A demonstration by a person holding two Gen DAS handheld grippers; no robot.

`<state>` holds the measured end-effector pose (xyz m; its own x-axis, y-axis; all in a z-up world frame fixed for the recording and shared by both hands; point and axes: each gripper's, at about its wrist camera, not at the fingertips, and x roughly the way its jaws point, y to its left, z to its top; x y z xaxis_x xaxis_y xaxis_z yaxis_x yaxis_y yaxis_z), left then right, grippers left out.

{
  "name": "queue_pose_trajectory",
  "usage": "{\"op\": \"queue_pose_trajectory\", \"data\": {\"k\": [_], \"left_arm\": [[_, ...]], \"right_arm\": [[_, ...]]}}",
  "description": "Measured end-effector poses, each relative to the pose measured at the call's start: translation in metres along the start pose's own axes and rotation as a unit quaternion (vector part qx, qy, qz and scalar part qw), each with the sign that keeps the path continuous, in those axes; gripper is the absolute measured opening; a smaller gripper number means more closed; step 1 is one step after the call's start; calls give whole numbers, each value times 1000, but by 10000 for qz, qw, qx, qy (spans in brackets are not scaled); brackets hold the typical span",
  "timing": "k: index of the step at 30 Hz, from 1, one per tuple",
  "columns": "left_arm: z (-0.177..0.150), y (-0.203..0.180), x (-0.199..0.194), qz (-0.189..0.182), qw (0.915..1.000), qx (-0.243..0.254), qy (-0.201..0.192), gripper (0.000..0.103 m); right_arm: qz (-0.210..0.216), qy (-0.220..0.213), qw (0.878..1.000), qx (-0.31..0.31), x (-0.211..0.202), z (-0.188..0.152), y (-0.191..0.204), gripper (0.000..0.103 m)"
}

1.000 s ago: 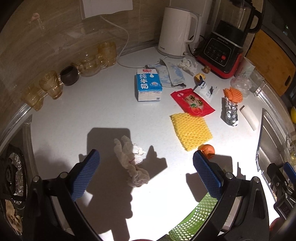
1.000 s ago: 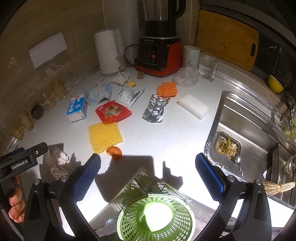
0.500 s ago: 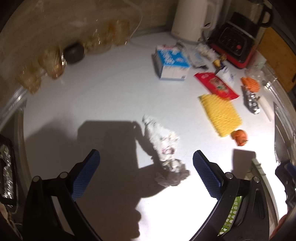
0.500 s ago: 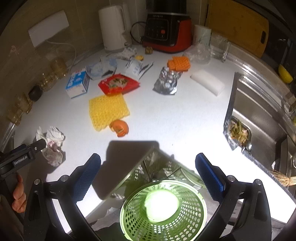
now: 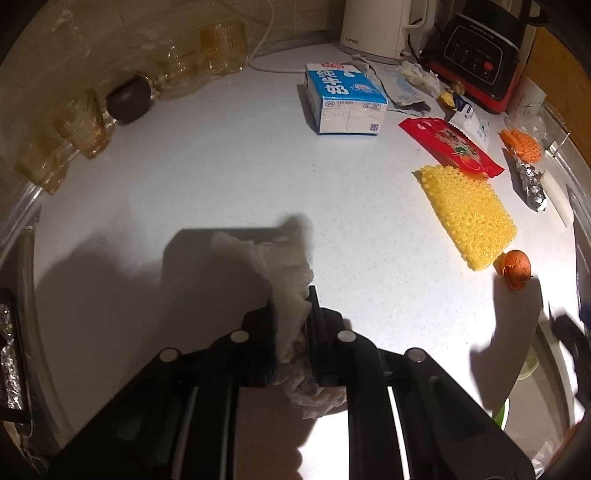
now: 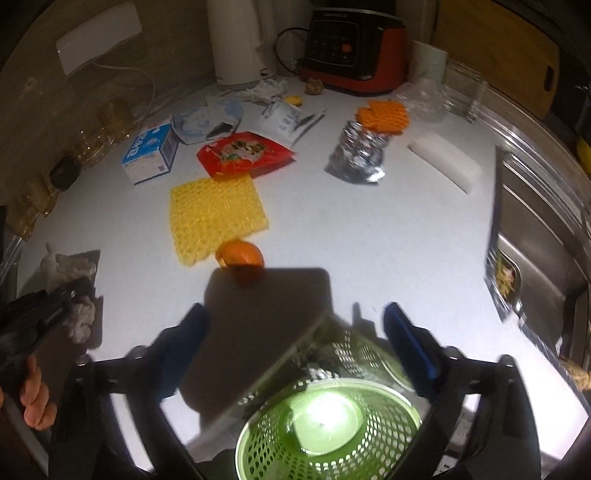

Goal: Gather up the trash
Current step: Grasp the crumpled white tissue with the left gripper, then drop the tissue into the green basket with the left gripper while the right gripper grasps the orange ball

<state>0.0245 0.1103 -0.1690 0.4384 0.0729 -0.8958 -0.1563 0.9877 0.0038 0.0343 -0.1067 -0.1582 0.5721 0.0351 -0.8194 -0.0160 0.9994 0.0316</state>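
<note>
My left gripper is closing, and its pads press on a crumpled white tissue on the white counter. In the right wrist view the same left gripper and tissue sit at the left edge. My right gripper hangs over the counter's front edge with its jaws closing and nothing between them. A green perforated basket lies below it. Just ahead lie an orange peel and a yellow foam net. Farther back are a red snack packet, a milk carton and a foil wrapper.
A white kettle and a red-based blender stand at the back wall. Amber glasses line the left edge. A steel sink opens on the right beside a white block. A person's fingers hold the left gripper.
My left gripper came down over the tissue and closed on it. My right gripper sank toward the counter edge and its jaws narrowed.
</note>
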Motion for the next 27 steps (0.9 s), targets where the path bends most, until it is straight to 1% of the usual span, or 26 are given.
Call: {"op": "queue_pose_trajectory", "data": {"k": [1,3,6,7,8,9,10,12,15,17,19,21,22,23,24,25,26,27], "left_arm": [[-1,2,-2,-83,10000,2,8,13],[-3,4,-9,-238,9997,66,-8,13],[-8,1,-22,-383,9988,264,-136,13],[-10,-1,-27,-442,9982,345,-201,13],[-12,-3,-32,-508,9976,411,-247,13],[-13,-6,-37,-595,9966,484,-287,13],[-14,-10,-44,-717,9951,590,-341,13],[-16,-18,-52,-893,9922,764,-408,13],[-25,-39,-69,-1390,9827,1159,-398,13],[-36,-59,-79,-1812,9716,1495,-271,13],[-50,-83,-88,-2304,9541,1914,-34,13],[-63,-104,-92,-2645,9382,2226,178,13],[-72,-118,-92,-2828,9265,2454,370,13],[-78,-129,-91,-2905,9190,2618,503,15],[-85,-139,-89,-2972,9121,2747,651,24],[-92,-152,-85,-3023,9035,2914,855,37],[-96,-160,-84,-3023,9002,2990,942,44],[-99,-166,-83,-3026,8989,3017,974,55]], "right_arm": [[97,43,9999,-45,9,6,3,72],[211,127,9997,-92,24,13,9,64],[323,202,9991,-204,43,21,18,61],[373,235,9986,-282,50,22,22,53],[414,267,9982,-337,53,22,24,49],[340,188,9983,-442,52,22,28,34],[334,212,9979,-505,52,21,29,25],[418,194,9981,-418,45,18,24,23],[528,133,9983,-205,25,5,5,22],[555,110,9984,-36,6,-10,-13,22],[459,136,9988,38,-16,-32,-32,22],[342,183,9992,109,-31,-52,-47,23],[299,226,9991,184,-41,-65,-58,23],[255,274,9990,259,-49,-76,-67,23],[203,328,9987,334,-56,-88,-76,23],[158,376,9984,394,-61,-98,-84,23],[123,424,9980,446,-65,-108,-91,23],[95,470,9977,485,-68,-117,-97,23]]}}
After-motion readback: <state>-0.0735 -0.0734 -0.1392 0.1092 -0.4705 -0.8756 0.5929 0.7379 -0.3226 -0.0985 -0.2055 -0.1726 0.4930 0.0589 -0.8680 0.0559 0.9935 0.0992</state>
